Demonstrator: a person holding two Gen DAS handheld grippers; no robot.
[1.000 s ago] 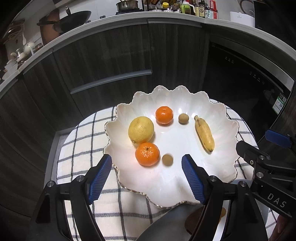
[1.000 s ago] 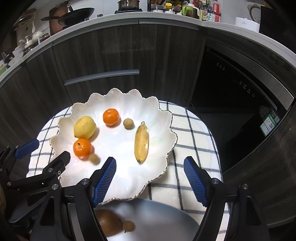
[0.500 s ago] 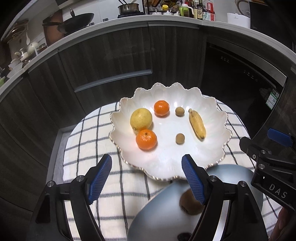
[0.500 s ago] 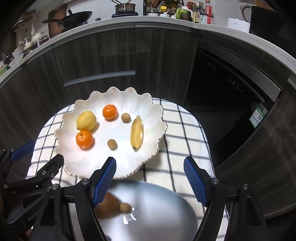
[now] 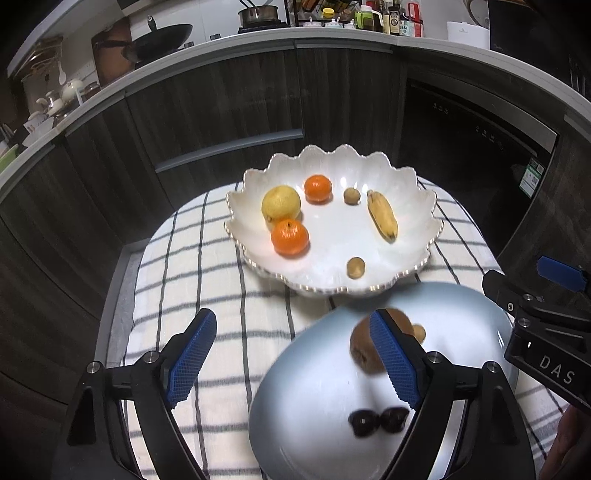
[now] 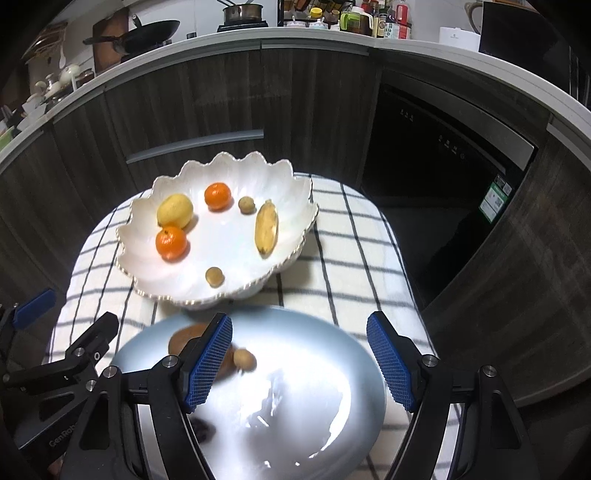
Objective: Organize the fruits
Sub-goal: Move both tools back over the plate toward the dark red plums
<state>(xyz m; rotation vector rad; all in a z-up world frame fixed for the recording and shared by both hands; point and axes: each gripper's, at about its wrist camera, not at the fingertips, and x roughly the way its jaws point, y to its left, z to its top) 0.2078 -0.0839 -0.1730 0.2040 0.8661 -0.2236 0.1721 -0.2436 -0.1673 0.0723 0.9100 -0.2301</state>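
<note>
Left wrist view: the left gripper point(image 5: 295, 363) hangs with fingers spread wide and empty, like the right gripper point(image 6: 299, 363). The scalloped white bowl point(image 5: 417, 206) holds the fruits at the far side; a kiwi point(image 5: 364, 349) lies on the near blue plate point(image 5: 306, 406).

The place was a home kitchen. A pale countertop point(image 5: 258, 42) ran along dark wood-grain cabinets point(image 5: 229, 96) with a long bar handle point(image 5: 229, 149). On the counter stood a black wok point(image 5: 162, 35), a steel saucepan point(image 5: 258, 14) on a burner, a row of sauce and oil bottles point(image 5: 384, 22), and cups and crockery point(image 5: 55, 103) at the left end. A built-in black appliance point(image 6: 436, 147) bearing an energy label point(image 6: 496, 197) sat under the counter. In front, a small table was covered by a white checked cloth point(image 5: 207, 266).
</note>
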